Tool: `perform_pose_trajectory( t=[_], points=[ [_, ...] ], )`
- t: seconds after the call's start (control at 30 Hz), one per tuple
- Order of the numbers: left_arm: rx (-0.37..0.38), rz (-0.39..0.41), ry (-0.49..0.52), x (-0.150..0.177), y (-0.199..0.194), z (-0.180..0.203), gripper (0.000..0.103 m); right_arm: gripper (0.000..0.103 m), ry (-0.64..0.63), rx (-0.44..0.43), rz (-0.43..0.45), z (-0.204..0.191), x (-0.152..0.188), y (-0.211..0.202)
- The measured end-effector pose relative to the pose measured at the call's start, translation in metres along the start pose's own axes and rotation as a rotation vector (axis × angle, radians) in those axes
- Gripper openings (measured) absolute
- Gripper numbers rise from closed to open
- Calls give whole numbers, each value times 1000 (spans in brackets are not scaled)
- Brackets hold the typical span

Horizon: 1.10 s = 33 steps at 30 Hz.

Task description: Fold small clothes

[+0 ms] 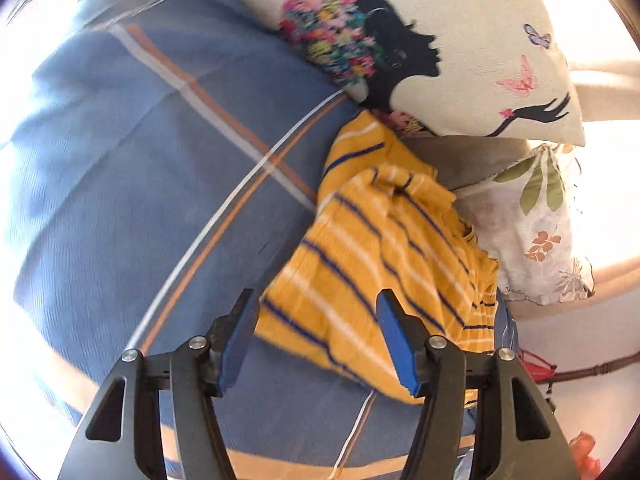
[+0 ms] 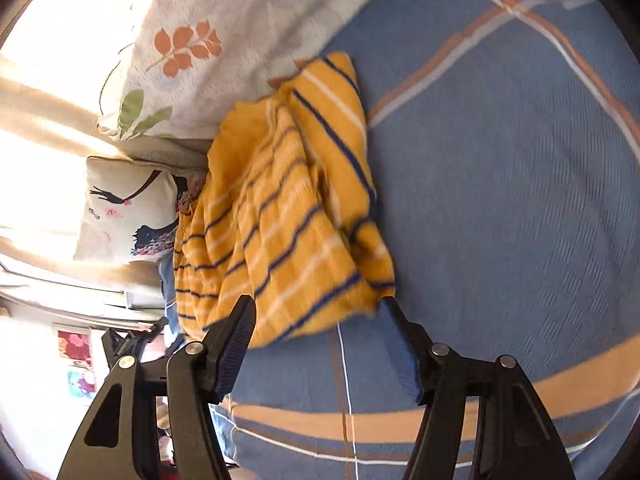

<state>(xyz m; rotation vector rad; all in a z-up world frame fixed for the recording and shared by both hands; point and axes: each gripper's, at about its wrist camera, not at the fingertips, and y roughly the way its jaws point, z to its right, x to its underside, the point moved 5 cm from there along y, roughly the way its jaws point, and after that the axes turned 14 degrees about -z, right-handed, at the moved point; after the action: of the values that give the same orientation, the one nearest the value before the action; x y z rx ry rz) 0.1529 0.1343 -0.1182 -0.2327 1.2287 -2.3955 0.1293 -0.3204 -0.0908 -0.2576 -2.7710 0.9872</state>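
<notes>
**Both claws spread wide over a crumpled yellow garment**

The left gripper [image 1: 316, 320] hangs released, its blue-padded fingers [image 1: 396, 340] spread wide and holding nothing. It points along the bed, tilted down toward the near edge of the yellow striped garment [image 1: 384, 248], whose lower hem shows between the two fingers; whether either pad touches the cloth cannot be told.

The right gripper [image 2: 318, 312] is likewise released, jaws far apart. It comes at the garment [image 2: 280, 208] from the opposite side, its view rolled sideways, with the fingertips level with the nearest corner of the cloth. The right-hand fingertip sits just beside that corner.

The garment, yellow with navy and white stripes, lies bunched and unfolded on the blue plaid bedsheet [image 1: 140, 184], close to the bed's edge. It lies against a floral pillow [image 2: 224, 32] and a cushion printed with a woman's silhouette [image 1: 440, 40], both pictures being somewhat blurred.
</notes>
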Motion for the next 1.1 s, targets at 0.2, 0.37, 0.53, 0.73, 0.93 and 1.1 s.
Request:
perform_pose_trajectory(
  t=[0.2, 0.37, 0.53, 0.73, 0.93, 1.1],
  points=[
    [69, -68, -49, 11, 33, -8, 69, 68, 32, -66, -8, 8, 10, 23],
    [41, 18, 26, -10, 18, 3, 70, 68, -3, 20, 52, -2, -16, 22],
    [6, -39, 93, -38, 37, 6, 76, 69, 1, 17, 70, -4, -39, 26],
    [92, -108, 165, -52, 58, 26, 80, 81, -25, 9, 100, -20, -55, 39],
    [-92, -142, 258, -44, 80, 60, 28, 29, -19, 111, 63, -32, -64, 54],
    [20, -153, 154, -39, 55, 57, 21, 23, 5, -43, -2, -35, -63, 36]
  ],
)
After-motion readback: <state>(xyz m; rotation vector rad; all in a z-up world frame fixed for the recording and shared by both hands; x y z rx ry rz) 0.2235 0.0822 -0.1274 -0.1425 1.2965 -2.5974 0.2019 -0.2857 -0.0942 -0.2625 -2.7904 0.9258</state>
